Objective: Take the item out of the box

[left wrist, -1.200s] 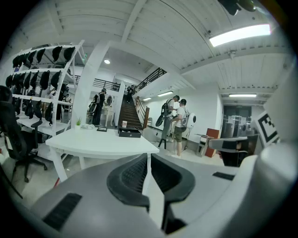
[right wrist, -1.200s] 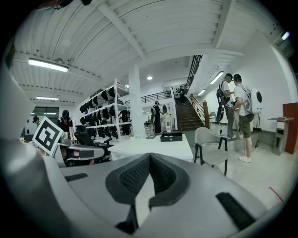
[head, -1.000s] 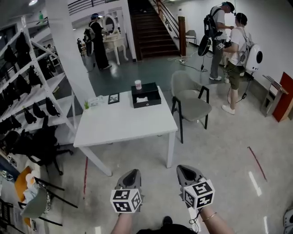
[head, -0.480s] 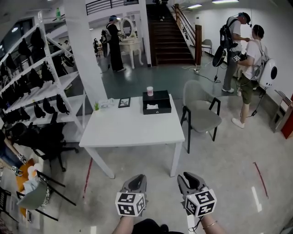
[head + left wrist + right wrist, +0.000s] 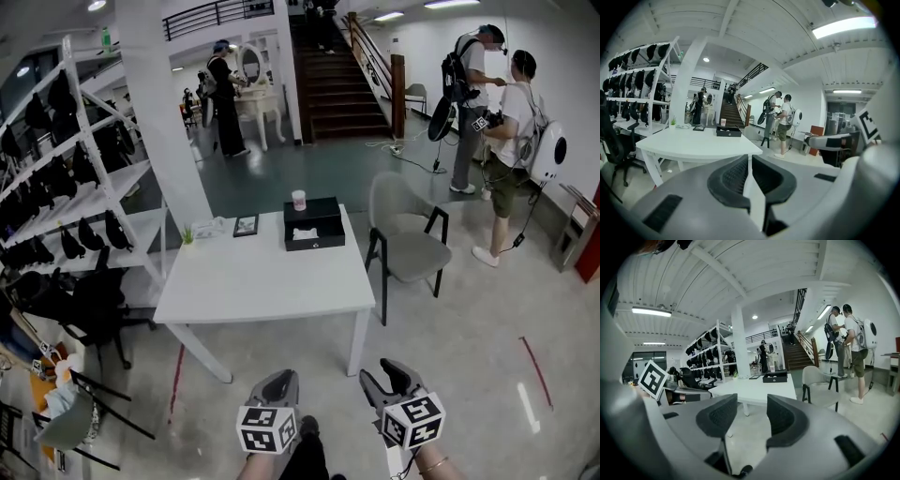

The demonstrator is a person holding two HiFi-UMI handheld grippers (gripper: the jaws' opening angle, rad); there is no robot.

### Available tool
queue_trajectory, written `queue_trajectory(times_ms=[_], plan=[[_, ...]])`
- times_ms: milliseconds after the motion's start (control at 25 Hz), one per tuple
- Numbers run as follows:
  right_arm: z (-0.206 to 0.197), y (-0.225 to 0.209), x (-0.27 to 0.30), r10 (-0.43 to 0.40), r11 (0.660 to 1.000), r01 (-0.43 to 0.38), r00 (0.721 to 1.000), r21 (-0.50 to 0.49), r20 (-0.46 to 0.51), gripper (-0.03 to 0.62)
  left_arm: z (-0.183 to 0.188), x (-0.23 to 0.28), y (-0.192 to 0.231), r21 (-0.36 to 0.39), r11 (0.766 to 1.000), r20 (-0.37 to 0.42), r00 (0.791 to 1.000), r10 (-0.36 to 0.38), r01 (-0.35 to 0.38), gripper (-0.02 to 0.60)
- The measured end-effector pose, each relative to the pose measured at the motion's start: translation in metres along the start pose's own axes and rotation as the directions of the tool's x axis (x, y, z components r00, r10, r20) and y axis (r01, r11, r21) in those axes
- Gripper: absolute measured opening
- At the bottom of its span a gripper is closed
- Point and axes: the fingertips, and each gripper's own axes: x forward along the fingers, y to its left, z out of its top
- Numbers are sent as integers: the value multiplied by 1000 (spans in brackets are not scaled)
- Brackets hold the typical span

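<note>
A workroom is seen from above and behind two hand-held grippers, which are held low at the bottom edge over a pale floor, well apart from the furniture. The left gripper [image 5: 278, 377] is shown in its own view with its dark pads drawn together, only a thin slit left between them and nothing caught there. The right gripper [image 5: 392, 367] is shown with its jaws standing clearly apart; they have just been opening, and nothing is held between them, only floor and the far table being seen through the gap. A white table [image 5: 262, 281] is placed ahead of both grippers. The black box [image 5: 314, 225] is set at the table's far edge, towards the right corner, and a small white item [image 5: 305, 233] is seen at the opening in its top, not yet taken out. A white cup [image 5: 298, 200] is stood just behind the box, a small picture frame [image 5: 246, 225] lies to its left, and a little green plant [image 5: 187, 234] is found near the far left corner. A grey chair [image 5: 403, 239] is drawn up at the table's right side. A white shelf rack [image 5: 112, 178] hung with dark objects is seen at left, a staircase [image 5: 337, 75] at the back, and two people [image 5: 492, 103] with equipment on their backs stand at far right.
</note>
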Motion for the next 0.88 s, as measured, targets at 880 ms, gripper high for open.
queue_trajectory(times_ms=[880], plan=[[52, -61, 230, -45, 998, 47, 997, 32, -70, 218, 82, 177, 160, -35, 999, -4, 1000, -2, 2, 28]])
